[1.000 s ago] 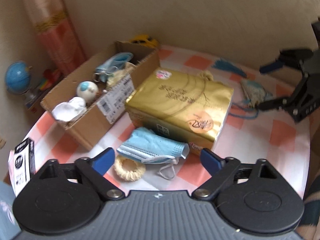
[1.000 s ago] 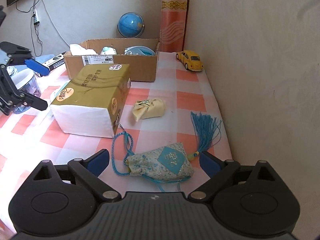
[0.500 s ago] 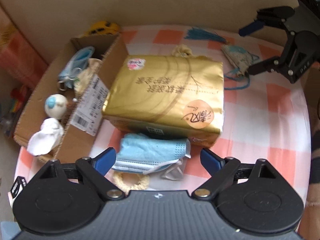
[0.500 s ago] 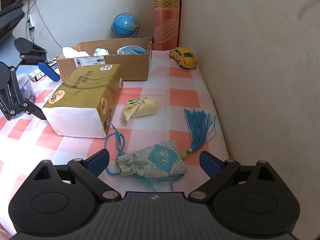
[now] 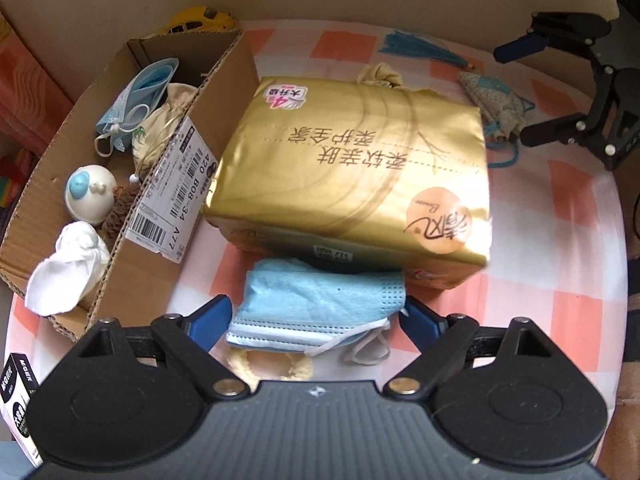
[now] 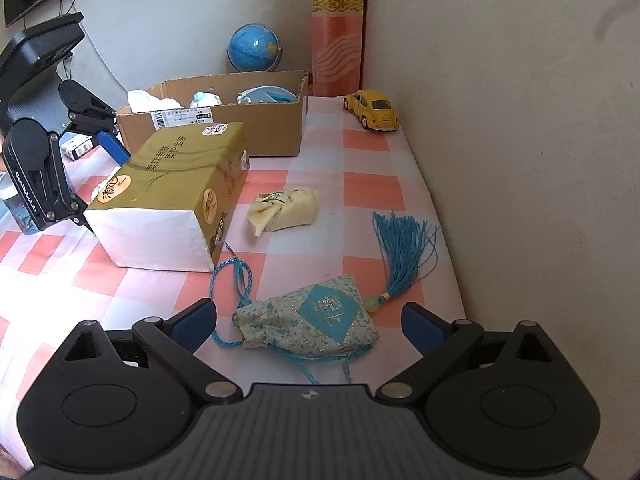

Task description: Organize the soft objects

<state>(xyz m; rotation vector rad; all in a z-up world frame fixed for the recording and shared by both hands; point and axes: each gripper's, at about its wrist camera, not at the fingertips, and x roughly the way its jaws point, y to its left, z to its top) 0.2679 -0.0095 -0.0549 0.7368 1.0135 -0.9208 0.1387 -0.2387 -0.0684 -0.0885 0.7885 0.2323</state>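
Left wrist view: left gripper [image 5: 316, 318], jaws spread and nothing gripped, straddling a folded blue face mask [image 5: 320, 304] lying against the near side of a gold tissue pack [image 5: 360, 172]. Cream scrunchie [image 5: 272, 366] just nearer. Cardboard box [image 5: 160, 276] left, holding a mask, a pouch, a white cloth.

Right wrist view: right gripper [image 6: 310, 322], jaws spread, around a blue-patterned sachet [image 6: 316, 320] with tassel [image 6: 404, 248], pads not touching it. Cream pouch [image 6: 286, 210] farther. Yellow toy car [image 6: 374, 109] far right.

Blue face mask [image 5: 316, 304] lies crumpled flat on the checkered desk [image 5: 560, 240], right against the gold tissue pack [image 5: 360, 168]. Embroidered blue-tasseled sachet [image 6: 316, 320] lies further along, cream pouch [image 6: 284, 210] nearby.
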